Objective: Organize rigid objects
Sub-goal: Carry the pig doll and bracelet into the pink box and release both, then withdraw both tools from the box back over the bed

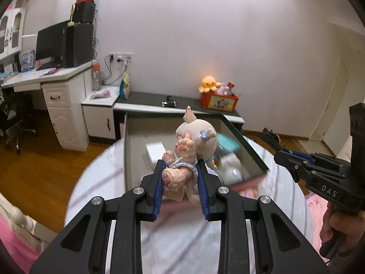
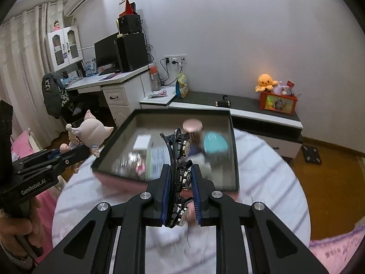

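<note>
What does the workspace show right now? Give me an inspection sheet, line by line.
Surface: round table, pale striped cover.
Job's things: dark-rimmed tray with blurred contents, including a teal lidded container and a white box.
Clutter: orange octopus plush on a red toy box, on the far low cabinet.
Grippers: left tool shut on a pink figurine; right tool shut on a black curved piece with metal wheels.
Cables: plugged in at the wall sockets.
Surroundings: desk with monitor, wooden floor.
</note>
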